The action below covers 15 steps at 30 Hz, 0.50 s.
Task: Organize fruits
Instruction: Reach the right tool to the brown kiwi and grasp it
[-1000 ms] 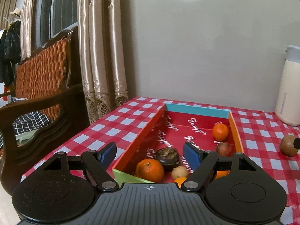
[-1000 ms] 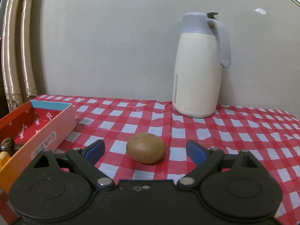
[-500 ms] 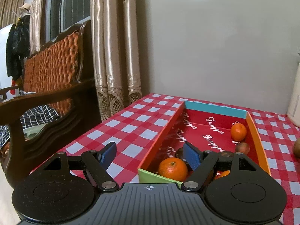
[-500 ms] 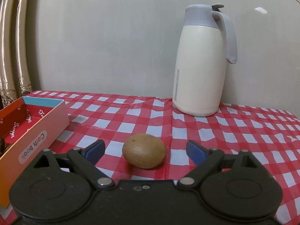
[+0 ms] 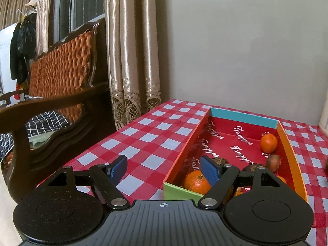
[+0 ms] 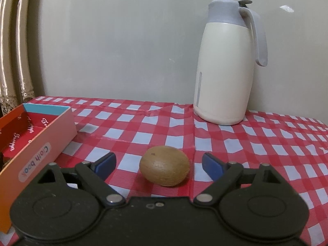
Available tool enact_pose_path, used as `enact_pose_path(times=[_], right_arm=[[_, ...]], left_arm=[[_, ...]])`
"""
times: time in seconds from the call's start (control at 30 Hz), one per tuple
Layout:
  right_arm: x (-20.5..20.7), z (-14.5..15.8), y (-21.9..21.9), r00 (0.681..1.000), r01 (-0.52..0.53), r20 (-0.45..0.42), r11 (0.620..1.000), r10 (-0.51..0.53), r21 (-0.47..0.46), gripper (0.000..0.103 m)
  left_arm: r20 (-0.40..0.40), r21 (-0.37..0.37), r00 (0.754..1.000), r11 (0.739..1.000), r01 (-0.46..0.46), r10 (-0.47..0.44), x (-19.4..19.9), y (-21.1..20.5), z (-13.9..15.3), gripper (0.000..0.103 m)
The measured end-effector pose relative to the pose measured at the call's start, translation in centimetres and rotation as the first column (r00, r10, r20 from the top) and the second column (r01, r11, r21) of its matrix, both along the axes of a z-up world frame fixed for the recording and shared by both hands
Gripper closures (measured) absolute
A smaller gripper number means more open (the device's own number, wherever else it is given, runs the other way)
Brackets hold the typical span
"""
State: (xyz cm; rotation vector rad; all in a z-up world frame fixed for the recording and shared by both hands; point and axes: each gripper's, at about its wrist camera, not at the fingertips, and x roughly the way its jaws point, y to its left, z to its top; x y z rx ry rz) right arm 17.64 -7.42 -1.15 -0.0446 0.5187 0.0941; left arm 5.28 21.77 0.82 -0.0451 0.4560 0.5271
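**Kiwi sits right between the right tongs**

The brown kiwi (image 6: 164,165) lies on the checked worktop (image 6: 256,143), just in front of the right tongs (image 6: 158,163). It is in the gap between the two blue pads, a little nearer the right pad (image 6: 212,165) than the left one. Its long side runs across, from pad to pad, so the pads would close on its two ends.

The right tongs are wide open. Their jaws have just been closing a little, with the kiwi between them, but the pads do not touch it yet (there is worktop showing on both sides). They hold nothing.

The box (image 6: 41,141) for the fruit is off to the left of the kiwi. The right hand is much nearer the kiwi, so I think it will do the picking up.

The left tongs (image 5: 164,169) are open too, and empty. They hang over the near end of the box (image 5: 292,155), where an orange (image 5: 195,184) and other fruits already sit.
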Motion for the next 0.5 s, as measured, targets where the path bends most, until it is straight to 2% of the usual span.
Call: enact_pose_path(times=[0.4,0.5], right_arm=[[1.6,-1.2,0.0,0.997,0.029,-0.069,0.999,-0.030,-0.015,0.024],[1.9,-1.5,-0.3,0.996,0.037,-0.087,0.999,-0.037,-0.011,0.034]], left_arm=[[-0.001,-0.012,1.000,1.000,-0.009,0.009,-0.3,0.8,0.0,0.026],[-0.003,-0.012,1.000,1.000,-0.009,0.009,-0.3,0.9,0.1,0.026]])
